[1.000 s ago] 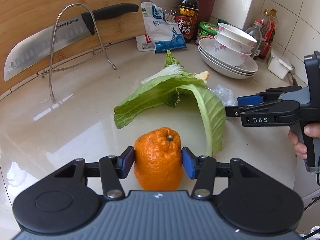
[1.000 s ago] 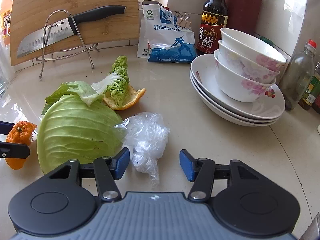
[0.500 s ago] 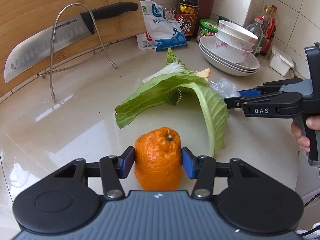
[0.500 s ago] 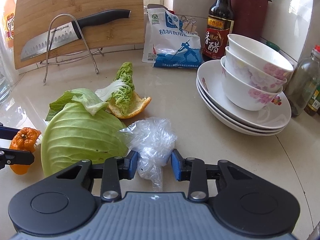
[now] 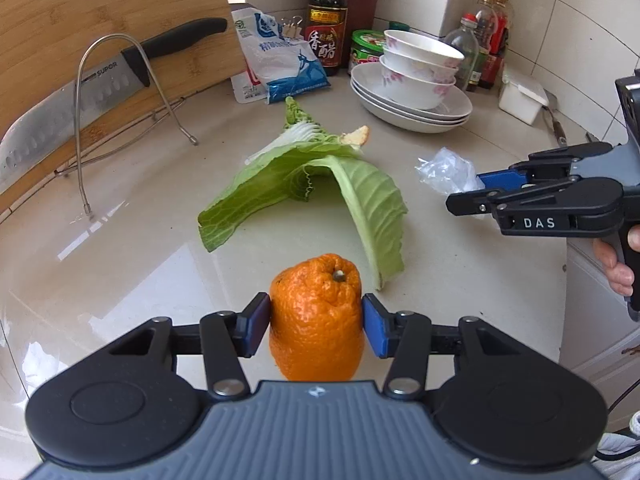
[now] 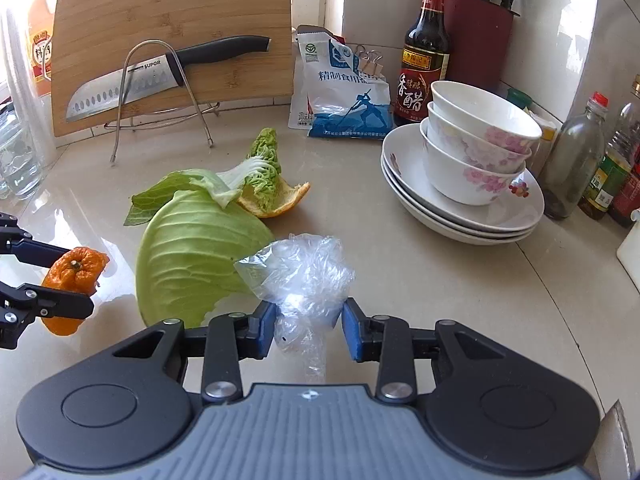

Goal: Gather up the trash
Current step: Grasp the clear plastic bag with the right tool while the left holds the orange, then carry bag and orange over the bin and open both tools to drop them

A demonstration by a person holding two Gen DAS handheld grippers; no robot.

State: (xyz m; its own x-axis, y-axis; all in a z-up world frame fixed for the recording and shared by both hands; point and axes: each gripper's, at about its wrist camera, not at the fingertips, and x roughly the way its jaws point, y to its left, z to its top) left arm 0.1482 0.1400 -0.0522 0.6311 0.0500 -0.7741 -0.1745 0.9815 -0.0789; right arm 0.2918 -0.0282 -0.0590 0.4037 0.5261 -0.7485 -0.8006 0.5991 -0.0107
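Right gripper (image 6: 308, 330): jaws just closed, clamping plastic wrap (image 6: 304, 270). Left gripper (image 5: 316, 326): clamping orange peel (image 5: 317, 316). Cabbage leaf (image 6: 196, 252) between them, nearer right.

This is a home kitchen, seen along a pale stone counter (image 6: 460, 280) backed by white wall tiles (image 5: 568, 40). A wooden cutting board (image 6: 172, 20) leans against the wall behind a wire rack (image 6: 160, 92) that carries a kitchen knife (image 6: 160, 76). Beside it stand a bag of salt (image 6: 340, 92), a dark vinegar bottle (image 6: 424, 52) and a red knife block (image 6: 478, 36). Flowered bowls (image 6: 476, 148) are stacked on white plates (image 6: 500, 220), with more sauce bottles (image 6: 580, 160) lined up in the corner (labels too small to read). Cabbage leaves (image 6: 192, 252) and orange peel (image 6: 276, 204) lie loose on the counter.
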